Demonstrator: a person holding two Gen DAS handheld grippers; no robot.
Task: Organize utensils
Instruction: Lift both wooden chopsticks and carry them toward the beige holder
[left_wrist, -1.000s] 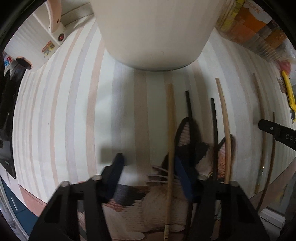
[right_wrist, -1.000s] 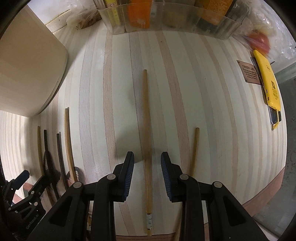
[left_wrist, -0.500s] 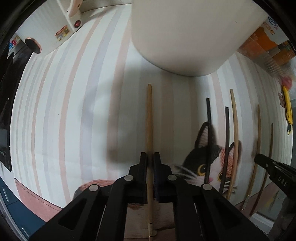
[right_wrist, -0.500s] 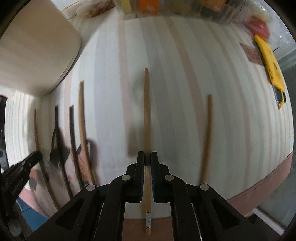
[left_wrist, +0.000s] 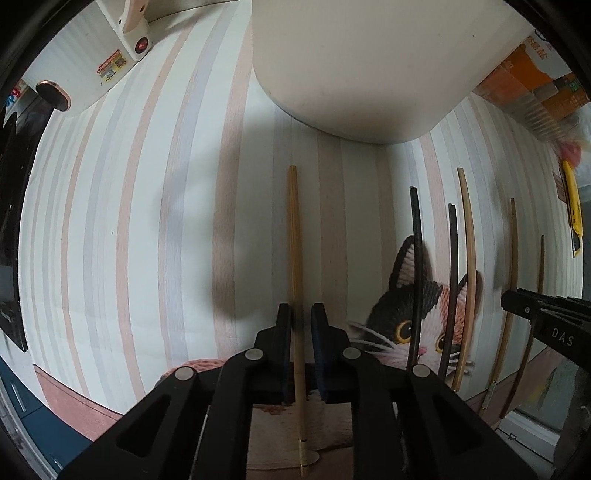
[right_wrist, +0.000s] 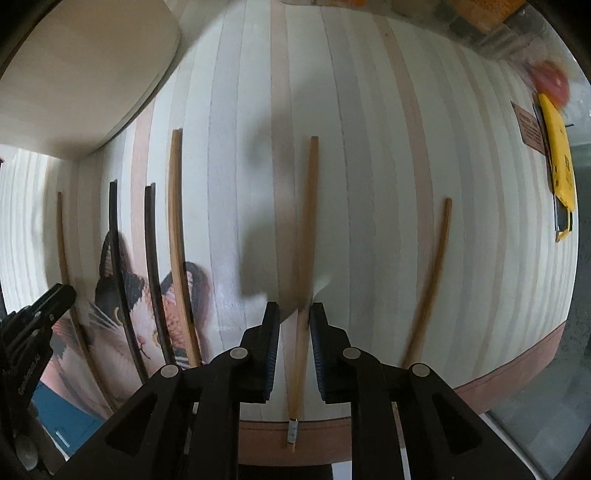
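Chopsticks, slim and wooden: left gripper (left_wrist: 301, 325) and right gripper (right_wrist: 294, 325) each narrowly parted, straddling one apiece (left_wrist: 295, 266) (right_wrist: 304, 258).

Right gripper (right_wrist: 293, 325) with jaws slightly parted around a light wooden chopstick (right_wrist: 306, 236), striped cloth (right_wrist: 369, 147) beneath, brown chopstick (right_wrist: 432, 280) lying to the right, two black chopsticks (right_wrist: 118, 251) left over a cat picture (right_wrist: 162, 295), yellow utility knife (right_wrist: 559, 166) far right.
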